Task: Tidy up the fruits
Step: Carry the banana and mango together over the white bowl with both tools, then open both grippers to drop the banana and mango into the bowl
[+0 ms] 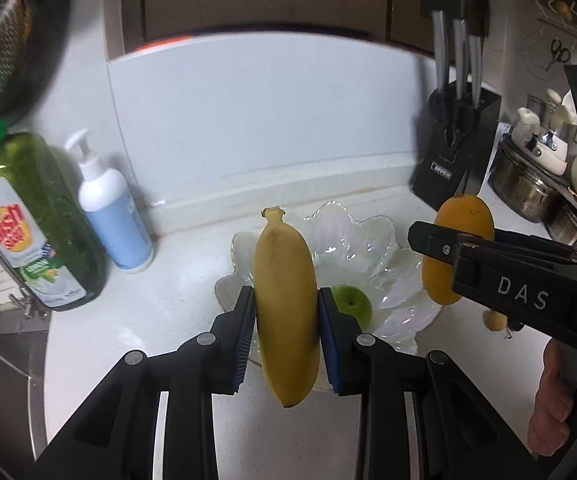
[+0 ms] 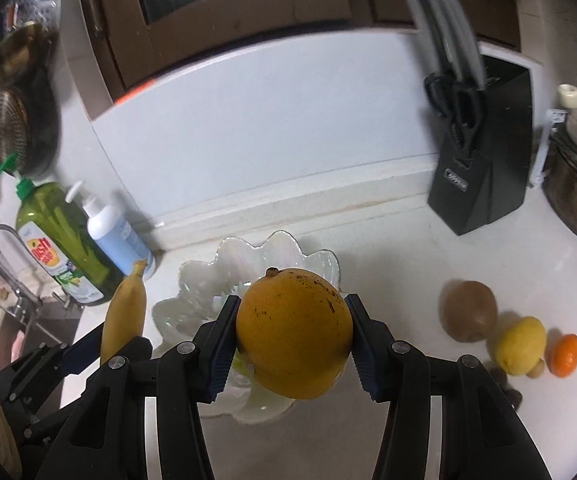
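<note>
Gripped banana (image 1: 284, 304) above bowl (image 1: 368, 232) holding apple (image 1: 352, 304).

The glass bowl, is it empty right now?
No, a green apple already lies inside the glass bowl, just behind the banana held in the left gripper.

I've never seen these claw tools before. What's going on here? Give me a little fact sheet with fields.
Left claw: shut on a yellow banana, held upright
Right claw: shut on an orange-yellow mango
Bowl: scalloped clear glass bowl on the white counter, under both fruits
In bowl: one green apple
Still on counter: brown kiwi, yellow lemon, small orange citrus
Nearby: black knife block, green dish soap bottle
</note>
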Tool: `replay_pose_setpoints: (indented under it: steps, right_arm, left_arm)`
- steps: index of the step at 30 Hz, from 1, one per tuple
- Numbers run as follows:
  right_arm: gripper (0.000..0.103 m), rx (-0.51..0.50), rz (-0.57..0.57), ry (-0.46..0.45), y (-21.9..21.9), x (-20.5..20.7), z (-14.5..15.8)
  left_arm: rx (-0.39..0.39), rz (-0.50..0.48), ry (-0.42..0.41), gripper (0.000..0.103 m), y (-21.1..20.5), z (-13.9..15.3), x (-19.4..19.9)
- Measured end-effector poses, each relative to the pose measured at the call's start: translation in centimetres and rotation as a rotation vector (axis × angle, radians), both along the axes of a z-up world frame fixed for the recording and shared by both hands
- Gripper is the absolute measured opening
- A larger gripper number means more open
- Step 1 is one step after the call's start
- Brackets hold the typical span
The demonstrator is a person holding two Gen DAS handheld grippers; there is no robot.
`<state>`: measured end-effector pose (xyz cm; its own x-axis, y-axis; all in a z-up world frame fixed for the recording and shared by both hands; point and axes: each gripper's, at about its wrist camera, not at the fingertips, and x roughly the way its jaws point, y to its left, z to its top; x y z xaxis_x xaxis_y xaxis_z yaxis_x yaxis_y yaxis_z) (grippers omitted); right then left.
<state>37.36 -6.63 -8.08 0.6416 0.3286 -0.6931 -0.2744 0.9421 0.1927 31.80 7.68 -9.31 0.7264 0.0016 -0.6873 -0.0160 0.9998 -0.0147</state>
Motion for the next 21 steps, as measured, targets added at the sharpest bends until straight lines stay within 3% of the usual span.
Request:
replay_pose_setpoints:
  steps: [13, 21]
  right_arm:
    - [0.052, -0.070, 0.009, 0.090, 0.7, 3.8, -3.5]
    - [0.052, -0.064, 0.036, 0.124, 1.1, 4.6, -4.2]
  left_arm:
    - [-0.015, -0.031, 0.123, 0.031, -0.2, -3.7, 4.1]
    - [-0.016, -0.032, 0.138, 0.032, -0.4, -4.2, 4.8]
